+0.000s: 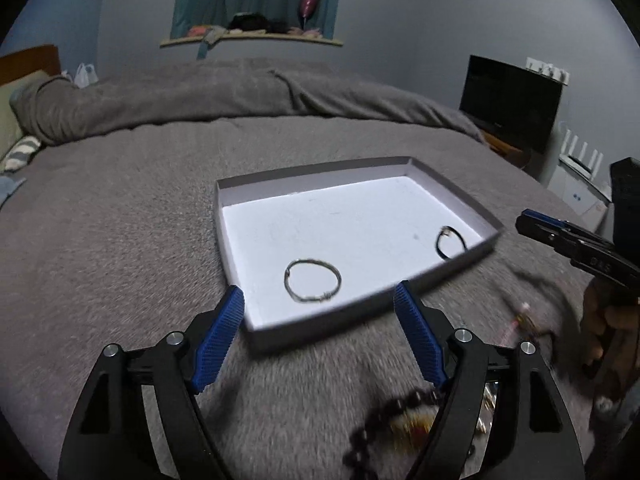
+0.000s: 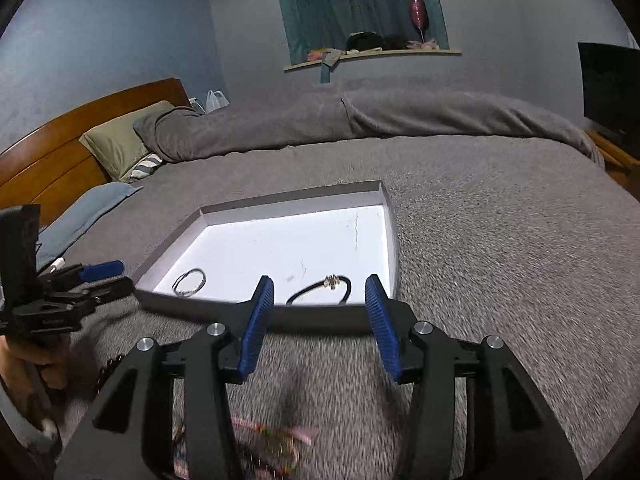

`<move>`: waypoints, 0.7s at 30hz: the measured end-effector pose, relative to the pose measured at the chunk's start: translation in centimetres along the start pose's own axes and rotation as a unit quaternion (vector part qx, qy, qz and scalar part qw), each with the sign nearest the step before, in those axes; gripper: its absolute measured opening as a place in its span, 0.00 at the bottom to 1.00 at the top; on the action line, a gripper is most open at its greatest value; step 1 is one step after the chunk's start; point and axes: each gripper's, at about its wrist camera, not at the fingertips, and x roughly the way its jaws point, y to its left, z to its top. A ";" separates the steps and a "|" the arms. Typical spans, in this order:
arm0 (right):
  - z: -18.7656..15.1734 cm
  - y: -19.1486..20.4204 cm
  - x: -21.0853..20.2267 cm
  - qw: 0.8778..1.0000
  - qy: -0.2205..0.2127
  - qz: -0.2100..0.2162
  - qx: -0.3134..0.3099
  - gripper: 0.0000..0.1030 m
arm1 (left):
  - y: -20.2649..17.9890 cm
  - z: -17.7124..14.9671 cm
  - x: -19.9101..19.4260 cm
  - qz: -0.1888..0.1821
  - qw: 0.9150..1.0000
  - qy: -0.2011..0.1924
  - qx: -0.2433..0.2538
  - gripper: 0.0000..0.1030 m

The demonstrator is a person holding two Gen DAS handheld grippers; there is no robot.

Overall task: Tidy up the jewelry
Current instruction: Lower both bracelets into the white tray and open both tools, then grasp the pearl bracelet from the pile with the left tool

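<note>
A shallow grey box with a white floor (image 1: 240, 216) (image 2: 394, 240) lies on the bed. In it are a silver ring bracelet (image 1: 312, 281) (image 2: 189, 282) and a black cord bracelet with a metal clasp (image 1: 451, 242) (image 2: 320, 289). My left gripper (image 1: 319, 300) is open and empty, just short of the box's near wall. My right gripper (image 2: 319, 289) is open and empty, at the box's near edge; it also shows in the left wrist view (image 1: 538, 227). A dark bead bracelet (image 1: 384, 420) and a pink one (image 1: 520, 316) (image 2: 276, 436) lie blurred on the blanket below the grippers.
The grey blanket (image 1: 120, 220) covers the bed. Pillows (image 2: 120, 144) and a wooden headboard (image 2: 60, 148) are at the left. A black screen (image 1: 510, 100) stands at the right. A window ledge with items (image 1: 252, 36) is on the far wall.
</note>
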 end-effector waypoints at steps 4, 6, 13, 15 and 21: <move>-1.1 -0.3 -1.5 1.000 0.002 -0.002 0.005 0.47 | -1.2 -1.4 -1.5 -0.006 1.000 -0.006 0.027 0.75; -1.7 -0.6 -2.0 1.000 0.005 -0.003 0.010 0.49 | -1.9 -2.2 -2.1 -0.015 0.999 -0.007 0.038 0.75; -4.0 -1.2 -3.2 1.000 0.021 -0.008 0.009 0.52 | -5.7 -4.5 -2.6 -0.057 0.993 -0.002 0.102 0.72; -4.3 -1.3 -3.4 1.000 0.023 -0.012 0.004 0.52 | -6.6 -4.9 -2.1 -0.061 0.991 0.008 0.116 0.70; -5.0 -1.9 -3.5 0.999 0.031 -0.009 0.010 0.53 | -8.3 -5.5 -1.0 -0.072 0.985 0.030 0.157 0.65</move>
